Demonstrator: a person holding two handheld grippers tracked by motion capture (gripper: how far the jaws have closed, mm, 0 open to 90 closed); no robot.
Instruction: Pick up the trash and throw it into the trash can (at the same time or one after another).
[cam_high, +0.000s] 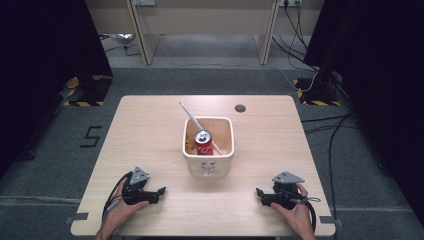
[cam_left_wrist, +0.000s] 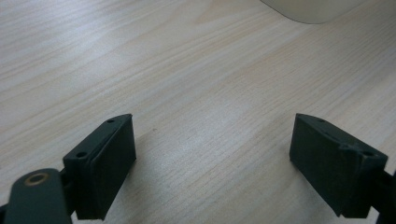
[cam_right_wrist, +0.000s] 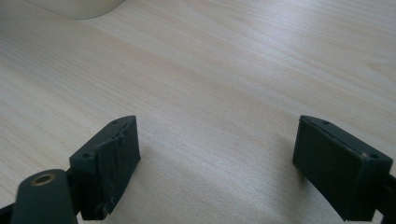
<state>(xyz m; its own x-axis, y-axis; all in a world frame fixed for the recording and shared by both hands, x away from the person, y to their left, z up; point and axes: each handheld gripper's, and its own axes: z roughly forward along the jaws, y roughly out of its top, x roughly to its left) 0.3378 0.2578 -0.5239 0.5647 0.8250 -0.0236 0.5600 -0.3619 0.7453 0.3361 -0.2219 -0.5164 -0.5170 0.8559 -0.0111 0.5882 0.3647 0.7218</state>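
Note:
A cream square bin (cam_high: 208, 165) stands at the middle of the wooden table (cam_high: 150, 130). Inside it a red soda can (cam_high: 203, 143) stands upright, and a long thin silver stick (cam_high: 191, 116) leans out over the bin's back left rim. My left gripper (cam_high: 161, 190) rests near the table's front left, held by a hand, its jaws wide apart over bare wood (cam_left_wrist: 212, 140). My right gripper (cam_high: 258, 191) rests near the front right, likewise open with nothing between its jaws (cam_right_wrist: 217, 144). Both point inward toward the bin, whose base edge (cam_left_wrist: 310, 10) (cam_right_wrist: 77, 7) shows in each gripper view.
A round cable hole (cam_high: 240, 108) sits in the table's back right. Beyond the table stands a wooden desk frame (cam_high: 200, 25) with cables on the grey floor. Dark curtains hang on both sides. A marking "5" (cam_high: 91, 136) is on the floor at left.

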